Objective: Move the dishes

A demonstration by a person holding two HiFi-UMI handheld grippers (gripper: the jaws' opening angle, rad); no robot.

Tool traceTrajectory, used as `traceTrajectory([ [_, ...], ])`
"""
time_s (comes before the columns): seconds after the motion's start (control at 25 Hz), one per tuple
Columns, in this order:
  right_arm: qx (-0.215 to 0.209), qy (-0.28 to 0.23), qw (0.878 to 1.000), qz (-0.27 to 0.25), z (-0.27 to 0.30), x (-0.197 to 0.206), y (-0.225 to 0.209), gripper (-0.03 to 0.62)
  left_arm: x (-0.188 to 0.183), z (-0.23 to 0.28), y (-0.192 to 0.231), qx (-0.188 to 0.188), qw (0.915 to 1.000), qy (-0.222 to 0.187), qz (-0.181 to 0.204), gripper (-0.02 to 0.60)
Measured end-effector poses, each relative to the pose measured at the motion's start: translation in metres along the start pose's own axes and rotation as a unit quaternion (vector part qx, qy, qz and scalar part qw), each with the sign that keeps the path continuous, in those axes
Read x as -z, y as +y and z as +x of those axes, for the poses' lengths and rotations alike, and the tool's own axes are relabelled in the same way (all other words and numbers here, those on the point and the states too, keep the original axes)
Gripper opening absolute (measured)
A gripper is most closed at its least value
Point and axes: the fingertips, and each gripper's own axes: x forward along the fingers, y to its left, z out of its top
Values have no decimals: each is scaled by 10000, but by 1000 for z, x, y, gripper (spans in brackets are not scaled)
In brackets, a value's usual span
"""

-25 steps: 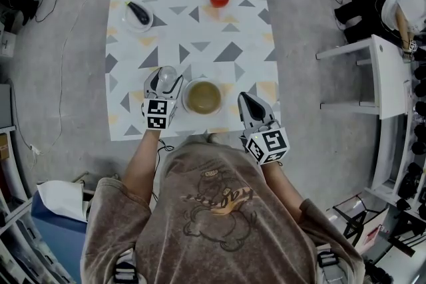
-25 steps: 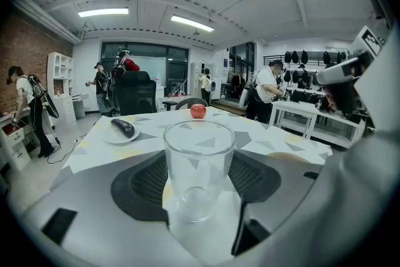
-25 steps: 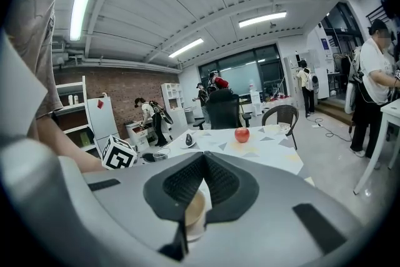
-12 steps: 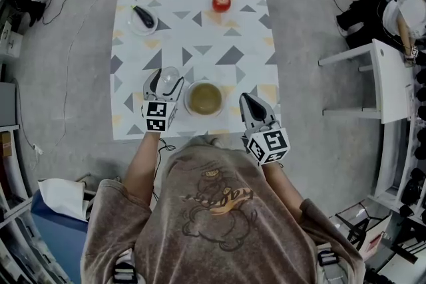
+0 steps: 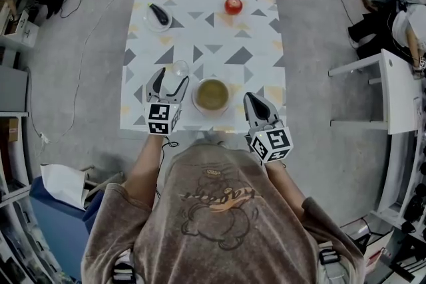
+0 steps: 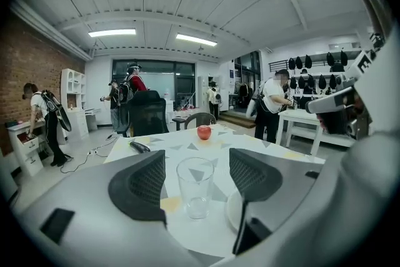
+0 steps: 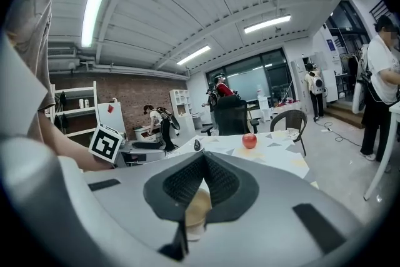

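Left gripper [image 5: 169, 80], jaws just opening, stands spread with the clear drinking glass [image 5: 178, 68] untouched between its tips at twelve o'clock, seemingly gauged to it, while the right gripper [image 5: 253, 100] idles pressed shut at four o'clock of the olive-filled white bowl [image 5: 195, 95] on the triangle-patterned table [image 5: 206, 30].

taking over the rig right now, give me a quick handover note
Left gripper: jaws have just been opening and are now wide. The empty glass stands upright between them, not gripped.
Right gripper: jaws shut, empty, at the near table edge, right of the bowl.
Things: bowl of brownish liquid, near edge; plate with a dark item, far left; apple, far side.
Done: nothing held; cannot tell what was moved.
Left: probably glass, bowl, plate.
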Motion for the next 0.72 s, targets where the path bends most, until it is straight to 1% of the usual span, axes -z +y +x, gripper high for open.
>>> traceTrajectory([
  [0.44, -230, -57, 9997, -90, -19, 3, 12, -3, 6, -42, -32, -85, 9999, -49, -91, 308],
  [0.72, -261, -87, 9996, -111, -32, 7, 15, -3, 17, -54, -55, 16, 9998, -4, -181, 308],
])
